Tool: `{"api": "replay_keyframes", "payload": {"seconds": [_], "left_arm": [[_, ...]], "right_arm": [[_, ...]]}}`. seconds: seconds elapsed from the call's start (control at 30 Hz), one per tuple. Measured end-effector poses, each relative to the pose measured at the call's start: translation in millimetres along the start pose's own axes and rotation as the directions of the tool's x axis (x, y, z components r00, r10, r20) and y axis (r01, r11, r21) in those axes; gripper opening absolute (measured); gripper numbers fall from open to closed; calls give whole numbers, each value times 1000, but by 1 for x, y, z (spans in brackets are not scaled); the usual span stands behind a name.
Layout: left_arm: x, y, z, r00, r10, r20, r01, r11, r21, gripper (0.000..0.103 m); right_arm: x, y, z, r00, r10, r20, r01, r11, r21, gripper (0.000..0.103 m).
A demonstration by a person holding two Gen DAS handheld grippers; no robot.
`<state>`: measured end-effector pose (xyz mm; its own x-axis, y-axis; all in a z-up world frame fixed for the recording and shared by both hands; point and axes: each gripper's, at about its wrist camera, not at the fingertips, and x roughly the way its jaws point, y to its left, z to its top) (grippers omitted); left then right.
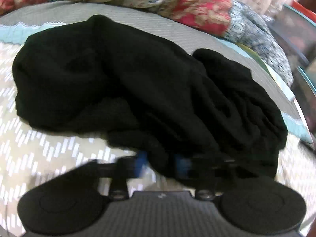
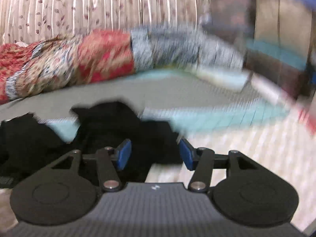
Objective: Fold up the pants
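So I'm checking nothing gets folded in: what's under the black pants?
The black pants lie bunched on a patterned bedspread and a grey sheet. Whatever sits beneath the heap itself is covered. The left hand-held gripper is shut on their near edge.

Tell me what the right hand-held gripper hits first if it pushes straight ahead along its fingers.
Most likely the black pants: their bunched cloth lies right before the open right hand-held gripper. Beyond them is the bedspread. Motion blur leaves depth uncertain.

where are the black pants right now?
The black pants lie bunched on the patterned bedspread, mid-frame in the left wrist view, near edge pinched in the left gripper, floral quilt behind.
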<state>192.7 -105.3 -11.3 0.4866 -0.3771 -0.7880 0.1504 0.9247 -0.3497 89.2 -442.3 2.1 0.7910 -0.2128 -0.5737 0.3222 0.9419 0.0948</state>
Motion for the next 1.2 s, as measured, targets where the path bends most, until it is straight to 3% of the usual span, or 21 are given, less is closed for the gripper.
{"api": "replay_keyframes", "payload": {"seconds": [0.07, 0.13, 0.17, 0.2, 0.27, 0.37, 0.47, 0.57, 0.63, 0.67, 0.7, 0.73, 0.77, 0.8, 0.83, 0.9, 0.97, 1.03, 1.2], "left_arm": [[-7, 0, 1, 1000, -23, 2, 23, 999, -32, 9], [-26, 1, -1, 999, -39, 37, 40, 999, -19, 8], [-39, 4, -2, 997, -48, 57, 49, 999, -14, 8], [-56, 9, -4, 994, -70, 78, 71, 997, -21, 8], [-92, 27, -9, 987, -110, 113, 115, 992, -42, 8], [-147, 61, -27, 978, -135, 159, 147, 987, -66, 8], [-199, 100, -54, 979, -110, 172, 128, 987, -100, 8], [-235, 137, -77, 983, -16, 181, 44, 988, -151, 8], [-244, 164, -87, 982, 39, 186, 4, 974, -226, 9], [-243, 173, -88, 983, 57, 174, -10, 965, -263, 9], [-238, 180, -90, 986, 70, 154, -20, 952, -305, 11], [-233, 184, -91, 989, 67, 135, -19, 943, -331, 15], [-227, 185, -90, 990, 75, 119, -30, 938, -345, 18], [-223, 184, -89, 990, 93, 111, -49, 936, -350, 29], [-221, 184, -88, 987, 119, 104, -76, 934, -350, 53], [-222, 186, -84, 980, 155, 125, -101, 929, -356, 70], [-227, 193, -87, 978, 144, 148, -81, 928, -364, 75], [-224, 200, -85, 978, 149, 147, -81, 916, -392, 78], [-207, 216, -99, 987, 136, 84, -87, 899, -429, 78]], "right_arm": [[11, -2, -13, 990, 106, -89, -93, 987, 134, 57], [20, 0, -17, 974, 172, -146, -135, 963, 235, 55], [23, 13, -19, 966, 200, -165, -158, 958, 241, 37], [23, 23, -20, 957, 225, -182, -182, 956, 228, 7], [12, 48, -22, 953, 238, -187, -207, 963, 173, 7], [-26, 81, -14, 931, 343, -124, -333, 938, 96, 7], [-69, 113, -18, 868, 479, -131, -475, 878, 60, 7], [-104, 147, -36, 793, 579, -188, -589, 808, 3, 7], [-117, 165, -55, 713, 653, -258, -672, 740, 16, 9], [-114, 170, -59, 684, 671, -287, -694, 720, 29, 9], [-111, 177, -62, 678, 667, -309, -696, 718, 23, 9], [-108, 183, -62, 689, 648, -324, -685, 728, -1, 9], [-105, 185, -61, 716, 616, -328, -658, 752, -26, 10], [-102, 183, -56, 746, 586, -316, -628, 778, -39, 12], [-97, 177, -46, 775, 561, -291, -596, 802, -42, 16], [-87, 154, -31, 827, 513, -230, -527, 850, 0, 55], [-64, 125, -8, 877, 453, -160, -437, 891, 125, 64], [-36, 97, 7, 908, 393, -144, -350, 901, 255, 64], [49, 57, 25, 939, 313, -146, -192, 824, 533, 64]]}}
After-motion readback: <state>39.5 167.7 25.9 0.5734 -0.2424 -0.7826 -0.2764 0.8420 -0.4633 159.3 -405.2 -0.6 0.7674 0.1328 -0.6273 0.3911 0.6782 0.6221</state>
